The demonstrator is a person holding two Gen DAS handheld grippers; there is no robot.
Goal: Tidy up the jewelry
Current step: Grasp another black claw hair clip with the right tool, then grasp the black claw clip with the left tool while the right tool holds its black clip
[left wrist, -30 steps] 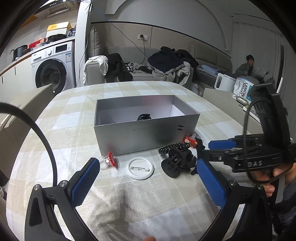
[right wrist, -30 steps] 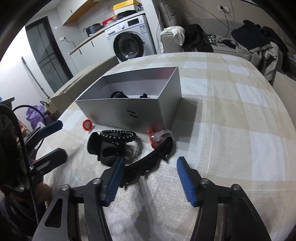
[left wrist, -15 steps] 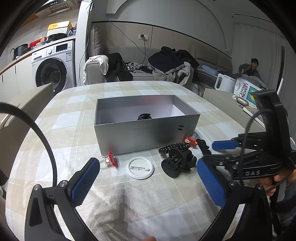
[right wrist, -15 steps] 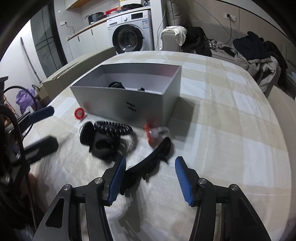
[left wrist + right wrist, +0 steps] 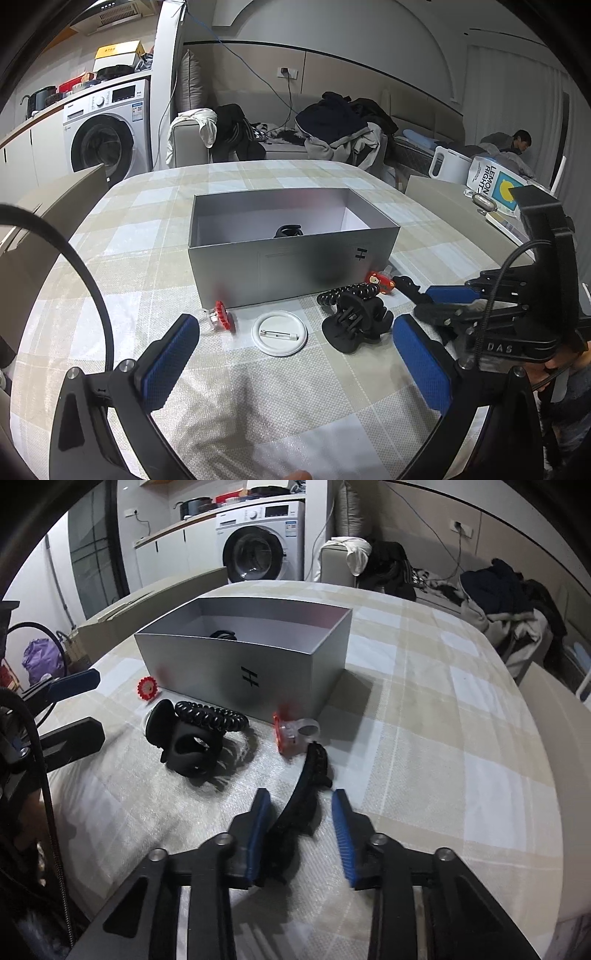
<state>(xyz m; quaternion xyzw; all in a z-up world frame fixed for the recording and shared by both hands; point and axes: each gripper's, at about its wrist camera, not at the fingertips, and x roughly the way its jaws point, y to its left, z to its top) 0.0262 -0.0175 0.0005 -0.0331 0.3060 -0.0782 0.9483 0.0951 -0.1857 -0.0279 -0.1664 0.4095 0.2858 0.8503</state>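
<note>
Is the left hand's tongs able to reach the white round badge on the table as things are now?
Probably yes. The left tongs stand open just short of the white badge, with only bare tablecloth between them; the black claw clip lies beside it, apart.

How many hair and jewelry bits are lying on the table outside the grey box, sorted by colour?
Black: 3, the claw clip, the coiled hair tie and the long wavy clip.
Red: 2, the red ring and the red-and-clear ring.
White: 1, the round white badge.
Total: 6

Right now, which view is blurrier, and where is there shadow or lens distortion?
Right wrist view: motion blur on the right claw closing around the black hair clip; shadow beside the grey box. Left wrist view: sharper; the fisheye bends the room's lines and darkens the corners.
</note>
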